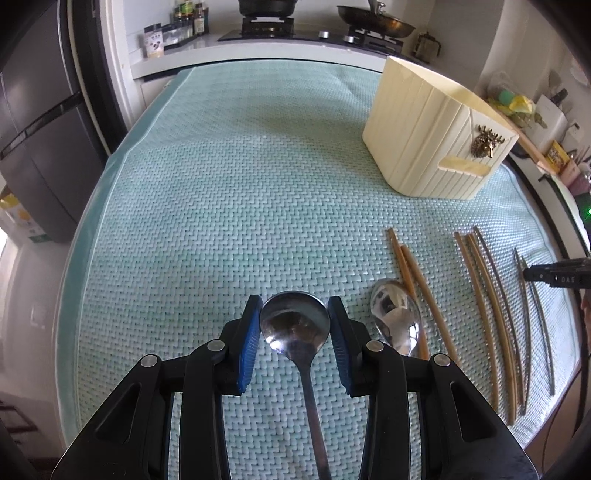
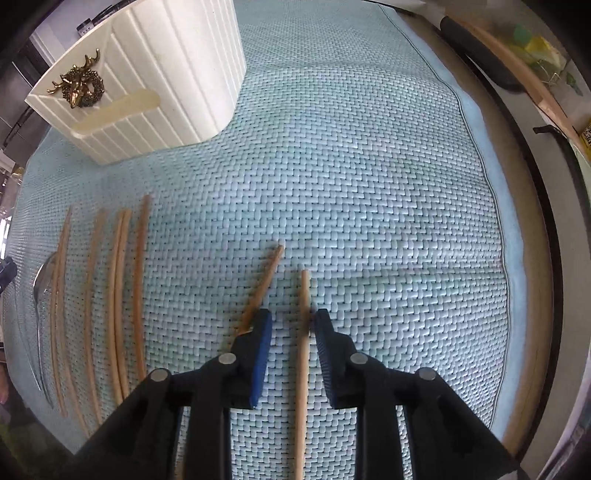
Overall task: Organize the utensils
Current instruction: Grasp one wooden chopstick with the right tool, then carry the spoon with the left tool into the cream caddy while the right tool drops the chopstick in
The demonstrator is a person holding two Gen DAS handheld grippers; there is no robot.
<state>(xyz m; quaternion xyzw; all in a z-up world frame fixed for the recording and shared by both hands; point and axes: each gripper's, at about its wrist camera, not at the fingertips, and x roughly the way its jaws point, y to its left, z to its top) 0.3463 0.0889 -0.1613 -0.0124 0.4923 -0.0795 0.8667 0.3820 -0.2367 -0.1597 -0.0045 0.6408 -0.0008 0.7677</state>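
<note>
In the left wrist view my left gripper (image 1: 294, 322) is open, its blue pads on either side of a steel spoon's bowl (image 1: 294, 321) lying on the teal woven mat (image 1: 229, 206). A second spoon (image 1: 396, 320) lies just right, then several wooden chopsticks (image 1: 484, 317). The cream ribbed utensil holder (image 1: 436, 136) stands at the back right. In the right wrist view my right gripper (image 2: 292, 325) is open low over the mat, with one chopstick (image 2: 303, 347) between its fingers and another (image 2: 263, 286) by the left finger. More chopsticks (image 2: 120, 295) lie at the left.
The holder (image 2: 147, 74) shows at the upper left of the right wrist view. The mat's edge and table rim (image 2: 517, 258) run down the right. A stove with pans (image 1: 373, 18) and jars sits beyond the table. My right gripper's tip (image 1: 554, 275) shows at the right edge.
</note>
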